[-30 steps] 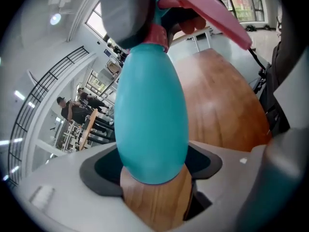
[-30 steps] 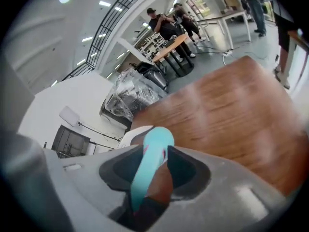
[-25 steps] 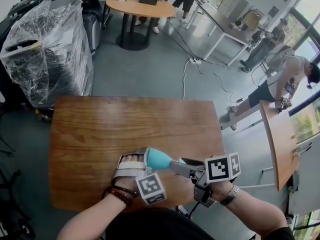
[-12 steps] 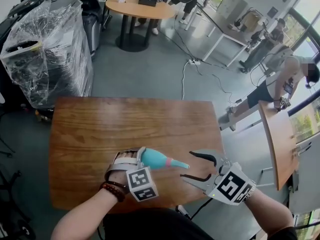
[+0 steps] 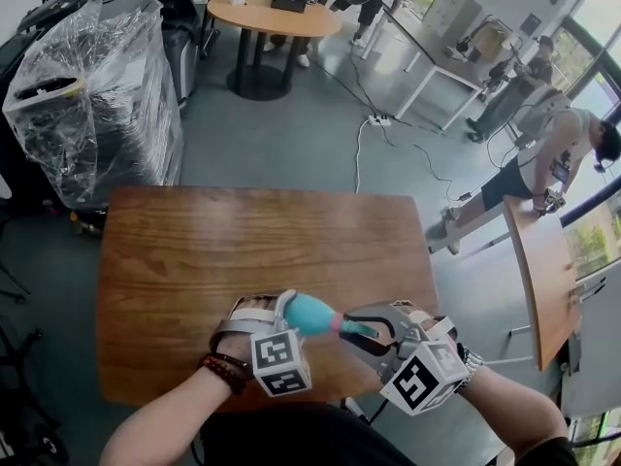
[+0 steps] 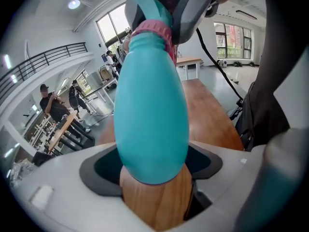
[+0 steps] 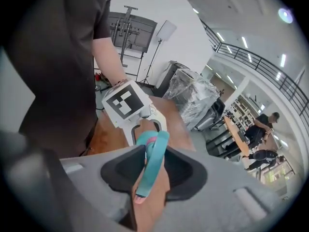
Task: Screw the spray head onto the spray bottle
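Threading stage, seemingly: clamping bottle (image 5: pixel 309 313) in left gripper (image 5: pixel 281 320), just closing right gripper (image 5: pixel 354 328) on spray head (image 7: pixel 152 161) at bottle's three o'clock; further tightening likely remaining.

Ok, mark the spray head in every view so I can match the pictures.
Head view: the spray head is low centre, just right of the teal bottle.
Left gripper view: the spray head is top centre, above the teal bottle.
Right gripper view: the spray head is low centre, a teal strip running upward.
Shared landmark: the wooden table.
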The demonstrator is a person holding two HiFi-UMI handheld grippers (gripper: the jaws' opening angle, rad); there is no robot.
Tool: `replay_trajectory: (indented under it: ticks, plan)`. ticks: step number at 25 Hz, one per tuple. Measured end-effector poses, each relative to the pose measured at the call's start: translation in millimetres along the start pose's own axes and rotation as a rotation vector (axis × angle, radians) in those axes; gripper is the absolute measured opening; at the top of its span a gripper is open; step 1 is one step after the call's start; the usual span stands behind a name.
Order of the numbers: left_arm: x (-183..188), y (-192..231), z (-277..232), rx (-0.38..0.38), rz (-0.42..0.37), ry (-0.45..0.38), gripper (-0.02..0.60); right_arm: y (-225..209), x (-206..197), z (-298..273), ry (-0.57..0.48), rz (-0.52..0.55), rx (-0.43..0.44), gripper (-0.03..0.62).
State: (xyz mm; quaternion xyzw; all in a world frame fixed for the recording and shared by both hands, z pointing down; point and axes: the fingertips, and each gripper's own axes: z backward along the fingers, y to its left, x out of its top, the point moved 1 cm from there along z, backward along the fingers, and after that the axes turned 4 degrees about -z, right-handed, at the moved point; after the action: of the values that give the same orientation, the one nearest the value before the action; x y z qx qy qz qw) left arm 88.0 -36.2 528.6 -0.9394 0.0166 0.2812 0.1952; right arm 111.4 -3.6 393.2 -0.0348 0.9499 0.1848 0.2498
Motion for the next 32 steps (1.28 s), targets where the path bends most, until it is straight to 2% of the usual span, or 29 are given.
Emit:
replay_trajectory:
  ticks: [3, 10, 13, 15, 17, 19, 21, 24, 25, 26, 27, 30, 32]
  plan:
    - [-5.8, 1.5, -1.0, 0.027, -0.033, 0.051, 0.416, 2.8, -0.6, -1.5, 0.044, 0.034, -0.005, 0.112]
    - [-8.5, 8.1, -4.1, 0.114, -0.157, 0.152, 0.416, 12.5, -14.6, -11.8, 0.192, 0.215, -0.02, 0.11]
    - [-9.6, 8.8, -3.1, 0.128, -0.176, 0.174, 0.416, 14.4, -16.1, -13.3, 0.227, 0.249, -0.018, 0.11]
    - [-10.1, 8.3, -2.2, 0.137, -0.179, 0.177, 0.413, 15.0, -16.0, -13.7, 0.243, 0.232, -0.012, 0.112]
    - [-10.9, 8.2, -1.9, 0.151, -0.171, 0.173, 0.411, 14.0, -18.0, -15.6, 0.229, 0.085, 0.021, 0.112]
    - [-12.6, 9.4, -2.5, 0.173, -0.17, 0.184, 0.41, 11.3, -23.7, -19.4, 0.192, -0.211, 0.081, 0.112]
    - [-15.4, 12.6, -3.3, 0.204, -0.19, 0.208, 0.41, 5.4, -29.9, -23.5, 0.146, -0.634, 0.152, 0.114]
    - [-19.6, 16.5, -6.0, 0.246, -0.215, 0.231, 0.41, -1.1, -43.1, -29.3, 0.014, -1.424, 0.304, 0.115]
    - [-20.8, 16.8, -6.7, 0.25, -0.213, 0.232, 0.41, -2.1, -45.7, -31.1, -0.037, -1.614, 0.342, 0.115]
    - [-21.8, 16.1, -7.5, 0.248, -0.209, 0.232, 0.41, -2.6, -47.3, -32.4, -0.074, -1.717, 0.358, 0.114]
    - [-22.2, 14.7, -8.5, 0.241, -0.203, 0.229, 0.411, -2.4, -48.0, -33.1, -0.092, -1.751, 0.356, 0.115]
    - [-20.3, 8.3, -10.9, 0.209, -0.178, 0.204, 0.411, -2.4, -46.2, -32.1, -0.095, -1.685, 0.325, 0.123]
    - [-18.4, 3.9, -13.6, 0.185, -0.153, 0.185, 0.411, -3.8, -43.7, -29.4, -0.1, -1.628, 0.311, 0.199]
